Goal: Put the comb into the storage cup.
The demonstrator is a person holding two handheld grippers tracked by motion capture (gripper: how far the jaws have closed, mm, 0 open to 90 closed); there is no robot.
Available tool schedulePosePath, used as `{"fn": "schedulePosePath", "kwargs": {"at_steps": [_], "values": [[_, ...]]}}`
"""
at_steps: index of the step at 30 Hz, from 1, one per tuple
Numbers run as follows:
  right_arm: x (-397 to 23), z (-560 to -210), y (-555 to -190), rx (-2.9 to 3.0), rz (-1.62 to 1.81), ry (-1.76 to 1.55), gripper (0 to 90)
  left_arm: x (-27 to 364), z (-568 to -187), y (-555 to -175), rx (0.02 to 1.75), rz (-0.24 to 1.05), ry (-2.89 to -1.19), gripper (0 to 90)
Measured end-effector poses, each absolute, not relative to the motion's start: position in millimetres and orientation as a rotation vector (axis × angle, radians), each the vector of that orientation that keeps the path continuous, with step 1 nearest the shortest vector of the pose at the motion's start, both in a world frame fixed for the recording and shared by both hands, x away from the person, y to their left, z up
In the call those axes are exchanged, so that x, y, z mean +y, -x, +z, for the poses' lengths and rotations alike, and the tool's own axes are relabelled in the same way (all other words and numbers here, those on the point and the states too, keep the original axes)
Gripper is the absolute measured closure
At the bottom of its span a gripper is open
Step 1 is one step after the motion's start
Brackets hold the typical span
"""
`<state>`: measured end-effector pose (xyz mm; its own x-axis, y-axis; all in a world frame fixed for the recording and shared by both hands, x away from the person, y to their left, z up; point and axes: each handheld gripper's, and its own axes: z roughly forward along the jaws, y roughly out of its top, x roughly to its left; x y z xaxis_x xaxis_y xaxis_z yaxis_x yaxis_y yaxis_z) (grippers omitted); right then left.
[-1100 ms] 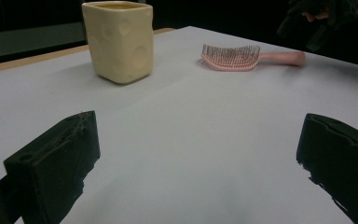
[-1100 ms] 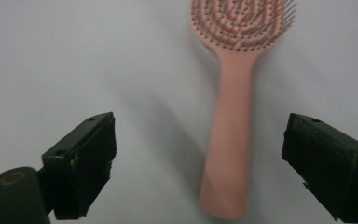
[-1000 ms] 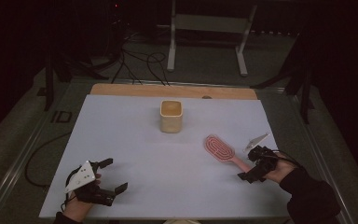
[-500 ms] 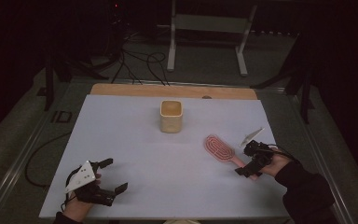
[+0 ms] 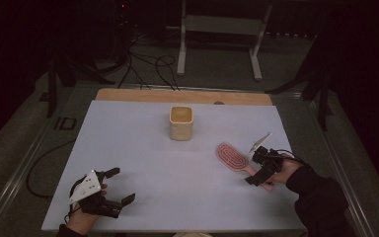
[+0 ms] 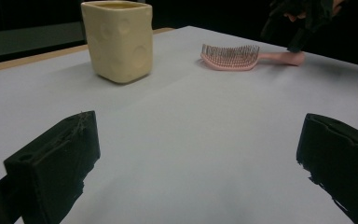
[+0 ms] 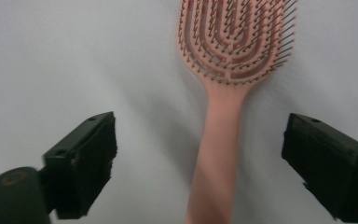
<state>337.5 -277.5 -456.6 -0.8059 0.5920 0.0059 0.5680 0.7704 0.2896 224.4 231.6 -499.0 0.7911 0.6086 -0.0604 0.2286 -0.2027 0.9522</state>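
A pink hairbrush [image 5: 233, 158] lies bristles up on the white table sheet, right of centre; in the right gripper view its handle [image 7: 218, 154] runs down between the jaws. My right gripper [image 5: 259, 170] hovers open over that handle, one jaw on each side, not touching it. A cream square cup [image 5: 181, 123] stands upright near the middle back, also in the left gripper view [image 6: 118, 39] beside the hairbrush [image 6: 233, 57]. My left gripper [image 5: 121, 186] rests open near the front left edge with nothing between its jaws.
The white sheet [image 5: 143, 163] covers the table, with a wooden strip [image 5: 128, 95] bare along the far edge. Behind the table the dark floor holds cables [image 5: 150, 64] and a metal stand [image 5: 217, 39].
My right gripper has moved left and forward from the table's right edge until its jaws stand astride the brush handle. The left gripper, brush and cup have stayed put.
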Motion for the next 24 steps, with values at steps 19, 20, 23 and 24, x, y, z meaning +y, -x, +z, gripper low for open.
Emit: {"fn": "schedulePosePath", "kwargs": {"at_steps": [19,20,23,24], "values": [[-272,-464,-352,2.887,0.371,-0.981,37.8,232,-499,-224,0.649,0.393,-1.779,0.2],[-272,-465,-352,2.893,0.368,-0.987,39.0,232,-499,-224,0.649,0.392,-1.779,0.2],[-271,-468,-354,2.895,0.357,-0.994,41.6,232,-499,-224,0.648,0.393,-1.779,0.2],[-270,-468,-355,2.894,0.348,-0.988,42.6,232,-499,-224,0.649,0.393,-1.779,0.2]]}}
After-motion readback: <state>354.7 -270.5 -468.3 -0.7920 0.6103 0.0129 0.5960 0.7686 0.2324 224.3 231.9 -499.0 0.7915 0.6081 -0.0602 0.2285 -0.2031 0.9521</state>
